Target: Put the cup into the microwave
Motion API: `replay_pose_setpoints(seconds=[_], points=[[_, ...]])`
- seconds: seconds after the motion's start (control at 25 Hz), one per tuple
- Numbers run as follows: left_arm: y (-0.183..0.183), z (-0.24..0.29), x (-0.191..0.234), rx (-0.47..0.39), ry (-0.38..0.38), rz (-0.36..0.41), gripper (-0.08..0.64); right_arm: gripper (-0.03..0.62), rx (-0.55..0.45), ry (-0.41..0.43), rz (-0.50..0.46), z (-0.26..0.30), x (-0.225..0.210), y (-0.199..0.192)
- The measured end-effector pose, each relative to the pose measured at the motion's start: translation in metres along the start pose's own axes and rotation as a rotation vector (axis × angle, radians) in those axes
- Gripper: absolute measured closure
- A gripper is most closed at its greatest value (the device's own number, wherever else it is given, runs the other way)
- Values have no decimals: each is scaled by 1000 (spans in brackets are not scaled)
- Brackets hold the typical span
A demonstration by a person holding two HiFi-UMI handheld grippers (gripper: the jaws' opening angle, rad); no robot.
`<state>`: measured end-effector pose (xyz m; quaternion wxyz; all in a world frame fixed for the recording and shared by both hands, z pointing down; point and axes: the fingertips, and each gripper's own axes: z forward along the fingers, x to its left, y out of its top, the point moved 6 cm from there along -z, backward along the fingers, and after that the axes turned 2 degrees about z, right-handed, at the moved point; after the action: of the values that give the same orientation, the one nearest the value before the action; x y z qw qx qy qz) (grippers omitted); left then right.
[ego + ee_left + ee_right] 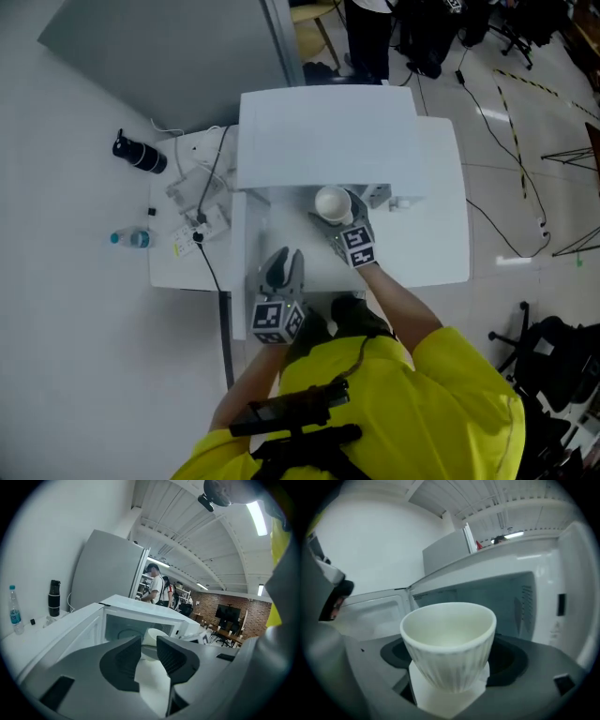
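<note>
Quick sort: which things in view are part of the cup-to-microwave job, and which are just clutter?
Job:
- cup, held in the right gripper
- microwave, door open
- left gripper, shut and empty

Lying about:
- water bottle
- black flask
- cable on the table's left side

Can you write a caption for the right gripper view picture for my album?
The right gripper holds a white ribbed cup upright in front of the open microwave.
</note>
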<state>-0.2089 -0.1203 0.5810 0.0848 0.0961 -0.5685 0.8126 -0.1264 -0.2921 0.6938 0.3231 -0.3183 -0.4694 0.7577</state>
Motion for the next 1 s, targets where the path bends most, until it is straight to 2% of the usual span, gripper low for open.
replay_pose_setpoints(seconds=[0.24, 0.52, 0.68, 0.8, 0.84, 1.0], points=[[-3, -5, 10, -8, -23, -44, 459, 124, 3, -56, -60, 68, -20, 0], [1, 14, 9, 20, -49, -25, 458, 123, -12, -109, -55, 99, -40, 4], [-4, 21, 12, 46, -57, -15, 458, 121, -4, -134, -48, 105, -52, 8], [-4, 23, 13, 52, -58, -16, 458, 112, -10, -120, -23, 103, -53, 15], [-4, 23, 14, 52, -57, -16, 459, 78, -10, -125, -6, 100, -54, 12], [-3, 25, 16, 51, -58, -20, 457, 75, 28, -122, -5, 64, -35, -9]])
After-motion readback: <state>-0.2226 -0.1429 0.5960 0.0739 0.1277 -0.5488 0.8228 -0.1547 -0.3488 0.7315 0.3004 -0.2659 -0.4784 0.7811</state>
